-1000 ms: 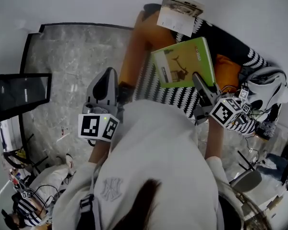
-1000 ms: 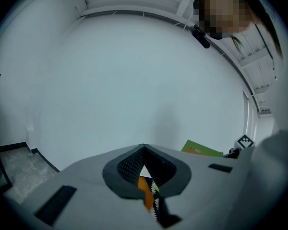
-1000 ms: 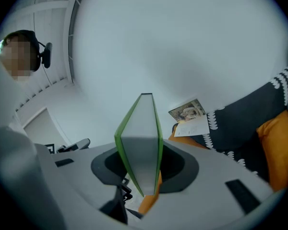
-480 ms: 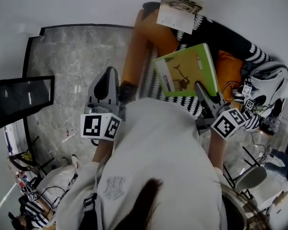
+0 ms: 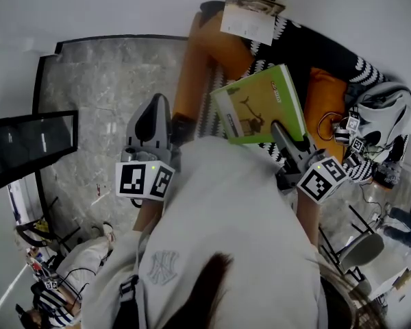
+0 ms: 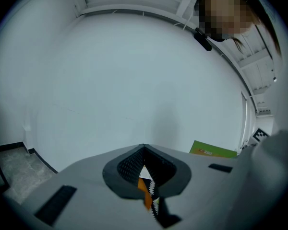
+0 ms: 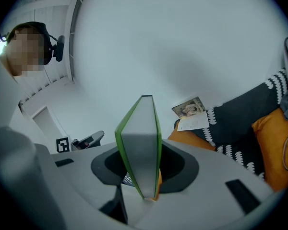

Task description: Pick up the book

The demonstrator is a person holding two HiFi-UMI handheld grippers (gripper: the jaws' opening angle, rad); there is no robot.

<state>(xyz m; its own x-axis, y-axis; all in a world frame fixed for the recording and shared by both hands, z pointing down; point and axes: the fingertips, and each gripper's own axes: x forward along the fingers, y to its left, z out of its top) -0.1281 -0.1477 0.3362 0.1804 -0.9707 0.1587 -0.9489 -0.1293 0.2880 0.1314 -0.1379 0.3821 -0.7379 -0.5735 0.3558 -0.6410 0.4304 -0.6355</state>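
Note:
The green book (image 5: 260,105) hangs in the air above the patterned sofa (image 5: 308,46), tilted, with its cover facing up. My right gripper (image 5: 279,127) is shut on its near edge. In the right gripper view the book (image 7: 141,138) stands edge-on between the dark pads (image 7: 180,169) of that gripper (image 7: 143,169). My left gripper (image 5: 153,115) is held out to the left of the book, shut and empty. Its closed jaws (image 6: 144,150) leave only a narrow slit, and the book's corner (image 6: 213,150) shows to their right.
A second, pale book (image 5: 250,16) lies open on the sofa's far end, beside orange cushions (image 5: 212,53). A white bag with cables (image 5: 387,115) sits at the right. Marble floor (image 5: 96,88) and a black screen (image 5: 27,139) lie to the left. Another person (image 5: 48,286) is at the lower left.
My right gripper has carried the green book a little further over the sofa and slightly up. The left gripper has kept still.

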